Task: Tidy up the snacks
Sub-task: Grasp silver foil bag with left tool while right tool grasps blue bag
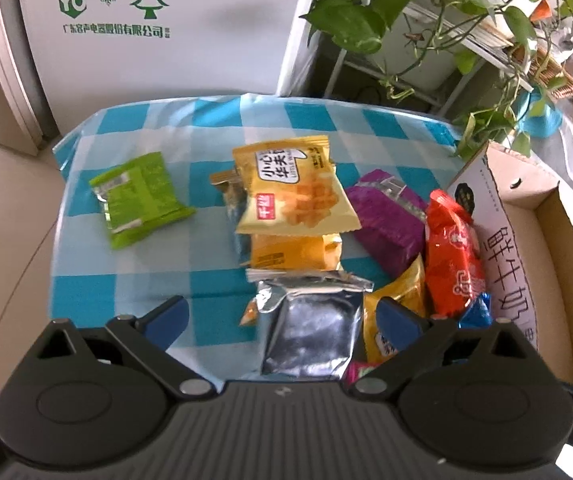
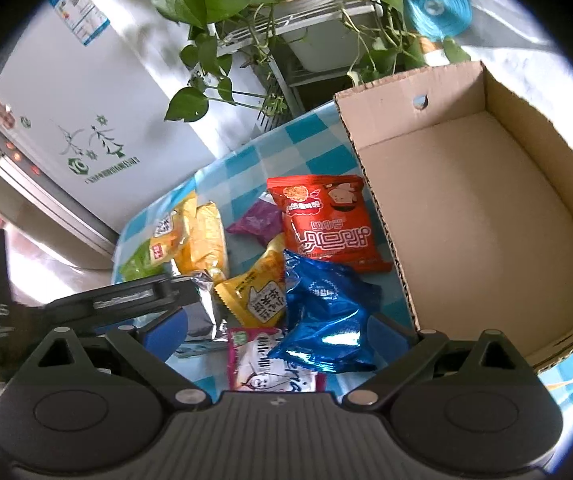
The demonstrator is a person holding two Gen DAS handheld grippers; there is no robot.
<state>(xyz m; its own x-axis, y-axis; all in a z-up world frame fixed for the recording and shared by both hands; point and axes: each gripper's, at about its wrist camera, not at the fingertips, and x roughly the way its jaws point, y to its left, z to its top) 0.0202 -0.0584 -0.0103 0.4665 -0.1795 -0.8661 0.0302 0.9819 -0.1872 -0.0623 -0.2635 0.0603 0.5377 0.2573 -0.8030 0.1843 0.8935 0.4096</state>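
Several snack packets lie on a blue checked tablecloth (image 1: 134, 280). My left gripper (image 1: 282, 316) is open, its jaws either side of a silver foil packet (image 1: 310, 324). Beyond it lie yellow packets (image 1: 294, 192), a green packet (image 1: 138, 200), a purple packet (image 1: 386, 220) and a red packet (image 1: 452, 256). My right gripper (image 2: 282, 332) is open above a blue foil packet (image 2: 326, 320), with a pink-white packet (image 2: 262, 364) under it. The red packet (image 2: 326, 220) lies next to the empty cardboard box (image 2: 486, 220).
The cardboard box (image 1: 526, 208) stands at the table's right side. A white refrigerator (image 1: 158, 28) stands behind the table, with potted vines on a rack (image 1: 426, 20) to its right. The left gripper's body (image 2: 126, 296) shows in the right wrist view.
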